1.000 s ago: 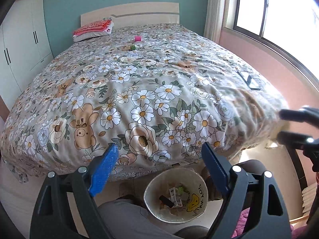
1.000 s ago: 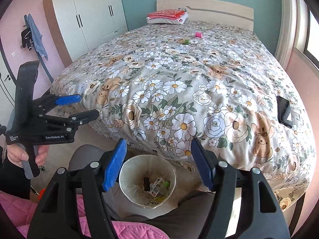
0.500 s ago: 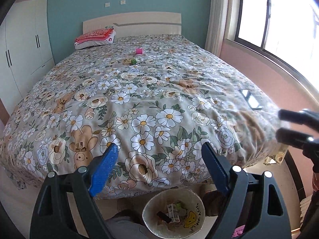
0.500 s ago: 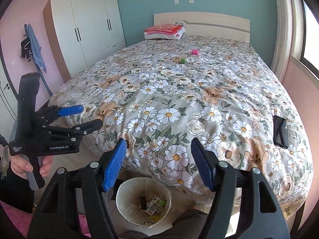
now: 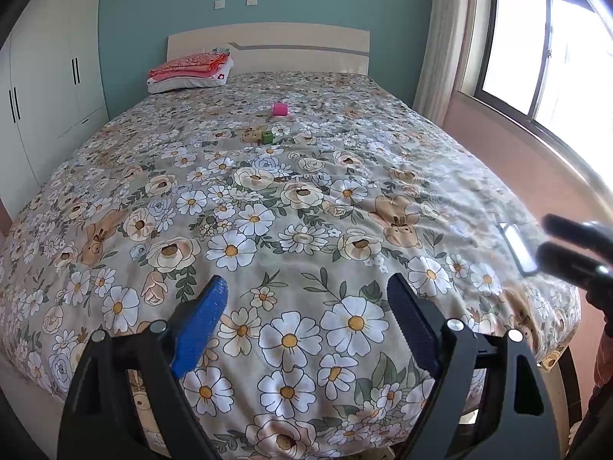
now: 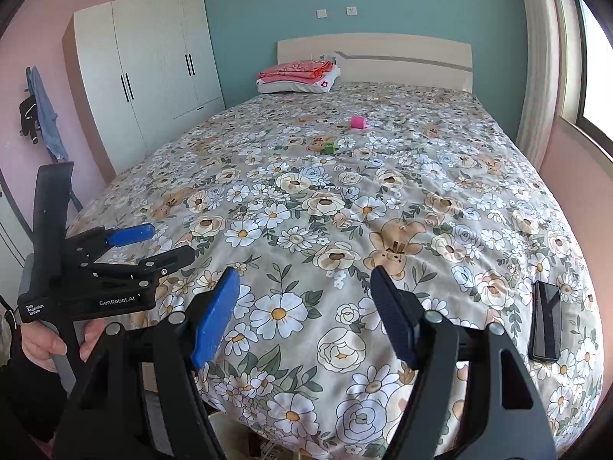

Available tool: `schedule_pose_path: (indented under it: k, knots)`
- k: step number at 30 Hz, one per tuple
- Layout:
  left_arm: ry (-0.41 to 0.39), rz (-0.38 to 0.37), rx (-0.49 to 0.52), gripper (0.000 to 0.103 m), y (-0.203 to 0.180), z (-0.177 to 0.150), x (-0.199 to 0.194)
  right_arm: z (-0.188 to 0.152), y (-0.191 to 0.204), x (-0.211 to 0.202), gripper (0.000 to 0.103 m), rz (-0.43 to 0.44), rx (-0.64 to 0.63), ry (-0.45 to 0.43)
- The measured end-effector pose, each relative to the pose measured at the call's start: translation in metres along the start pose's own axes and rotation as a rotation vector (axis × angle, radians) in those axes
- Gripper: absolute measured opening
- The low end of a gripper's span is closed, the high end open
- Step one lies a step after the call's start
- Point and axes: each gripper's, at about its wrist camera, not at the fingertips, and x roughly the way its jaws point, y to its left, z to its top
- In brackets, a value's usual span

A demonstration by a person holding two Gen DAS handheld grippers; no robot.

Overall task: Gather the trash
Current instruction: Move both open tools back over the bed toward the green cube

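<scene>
A pink piece of trash (image 5: 281, 109) and a small green piece (image 5: 267, 137) lie far up the flowered bed, toward the headboard; both also show in the right wrist view, pink (image 6: 358, 122) and green (image 6: 329, 148). My left gripper (image 5: 306, 306) is open and empty, held above the foot of the bed. My right gripper (image 6: 304, 299) is open and empty too, beside it. The left gripper also shows at the left of the right wrist view (image 6: 153, 243), and the right gripper's fingers (image 5: 567, 245) at the right edge of the left wrist view. The trash bin is out of view.
A black phone (image 6: 546, 320) lies near the bed's right front corner. Folded pink bedding on a pillow (image 5: 189, 73) sits at the headboard. A white wardrobe (image 6: 153, 73) stands left of the bed, a window (image 5: 536, 38) on the right.
Both grippers have risen and tilted up from the bin at the foot of the bed. The bin has dropped out of view and the bed fills both views.
</scene>
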Motion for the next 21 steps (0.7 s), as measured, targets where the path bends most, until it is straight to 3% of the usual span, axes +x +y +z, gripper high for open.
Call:
schedule_pose_path:
  k: [14, 21]
  knots:
    - [-0.005, 0.058, -0.066, 0.087, 0.037, 0.159, 0.238, 0.143, -0.107, 0.248, 0.071, -0.066, 0.023, 0.057]
    - [0.092, 0.036, -0.195, 0.087, 0.054, 0.21, 0.332, 0.224, -0.159, 0.351, 0.071, -0.034, 0.138, 0.173]
